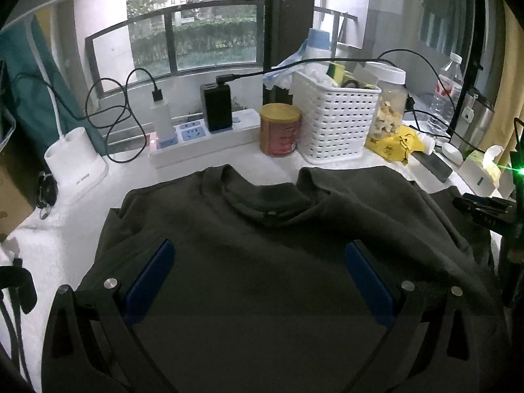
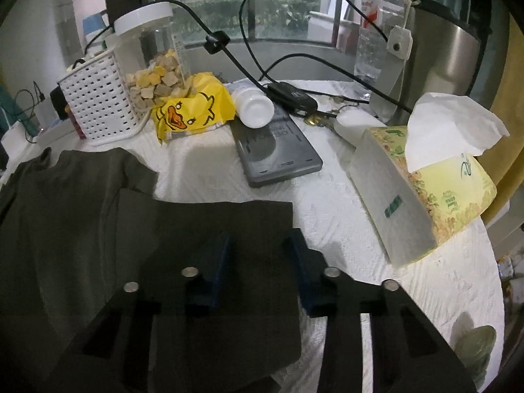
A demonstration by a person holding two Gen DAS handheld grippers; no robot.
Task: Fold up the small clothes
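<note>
Dark olive T-shirt (image 1: pixel 262 245) lying flat on the white-covered desk (image 2: pixel 344 229), neckline (image 1: pixel 267 203) toward the window and the row of clutter: a white basket (image 1: pixel 334 121), a tin can (image 1: pixel 280 129), a power strip (image 1: pixel 203 137), a tissue box (image 2: pixel 422 190) and a grey tablet (image 2: pixel 278 150).

Left gripper (image 1: pixel 258 281): jaws released and standing wide over the chest of the shirt, with cloth below them but nothing pinched.

Right gripper (image 2: pixel 258 271): jaws drawn partly together over the right sleeve (image 2: pixel 209 226), whose straight outer hem lies just beside the right-hand blue finger. Whether the pads have already clenched the fabric cannot be told from this view, since the dark cloth and dark fingers merge.

Step in hand, as judged: securing the sleeve side for the 1st lengthwise fold.

Points of good practice:
1. Take the sleeve close to its hem, catching both layers, so the edge lifts as 1 straight line.
2. Bring the left jaws down on the shoulder seam on the same side, level with the right-hand grip, before lifting.
3. Lift low and carry the edge toward the shirt's centre line, keeping the cloth taut between the 2 grips.
4. Keep clear of the tissue box and tablet, which lie near the sleeve.
</note>
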